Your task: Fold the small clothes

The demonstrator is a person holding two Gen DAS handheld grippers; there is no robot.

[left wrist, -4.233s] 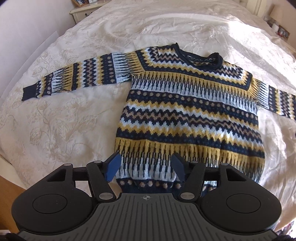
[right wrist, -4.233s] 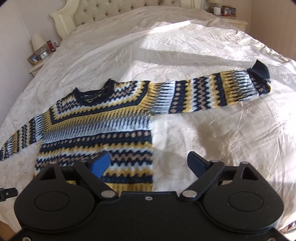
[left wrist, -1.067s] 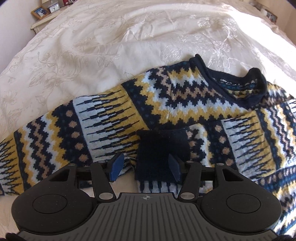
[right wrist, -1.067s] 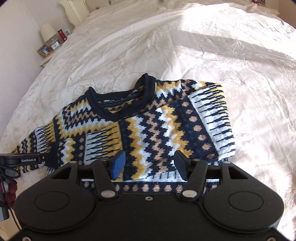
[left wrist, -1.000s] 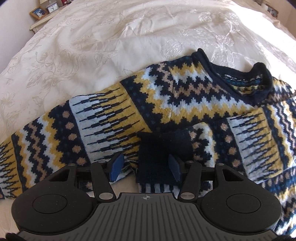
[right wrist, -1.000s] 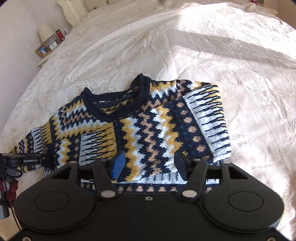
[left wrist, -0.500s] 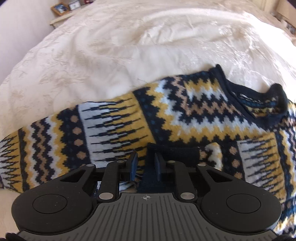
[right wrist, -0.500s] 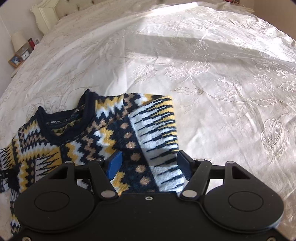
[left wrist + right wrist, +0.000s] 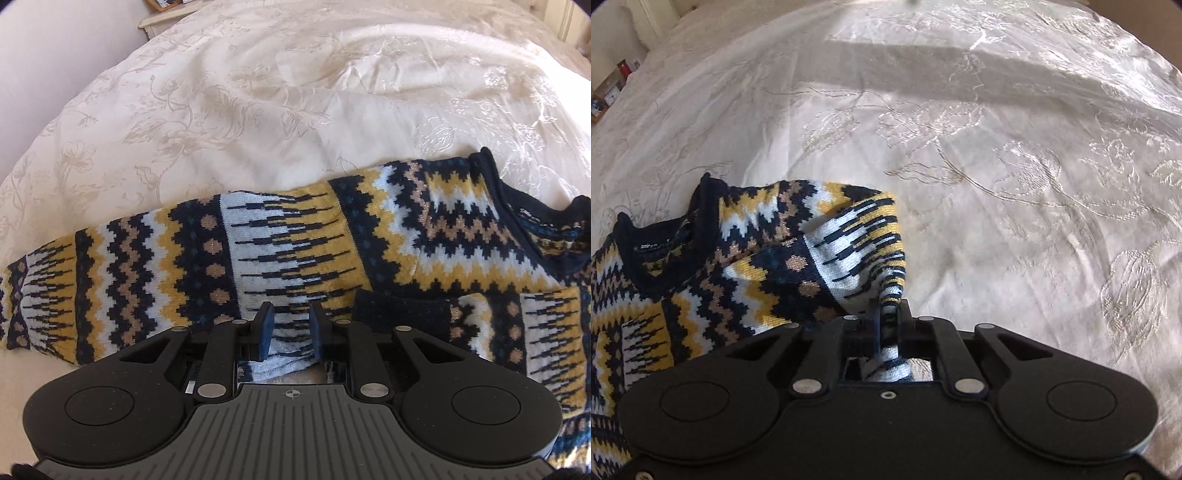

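the patterned sweater (image 9: 332, 240) lies on the bed (image 9: 258, 92); soft, floppy knit, best pinched at folded edges. left claw (image 9: 290, 334) nips the sleeve's six o'clock edge; right claw (image 9: 886, 317) grips its shoulder fold.

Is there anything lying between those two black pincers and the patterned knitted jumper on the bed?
Nothing visible: the right gripper is shut on the navy, yellow and white knitted jumper; the left gripper straddles its sleeve.
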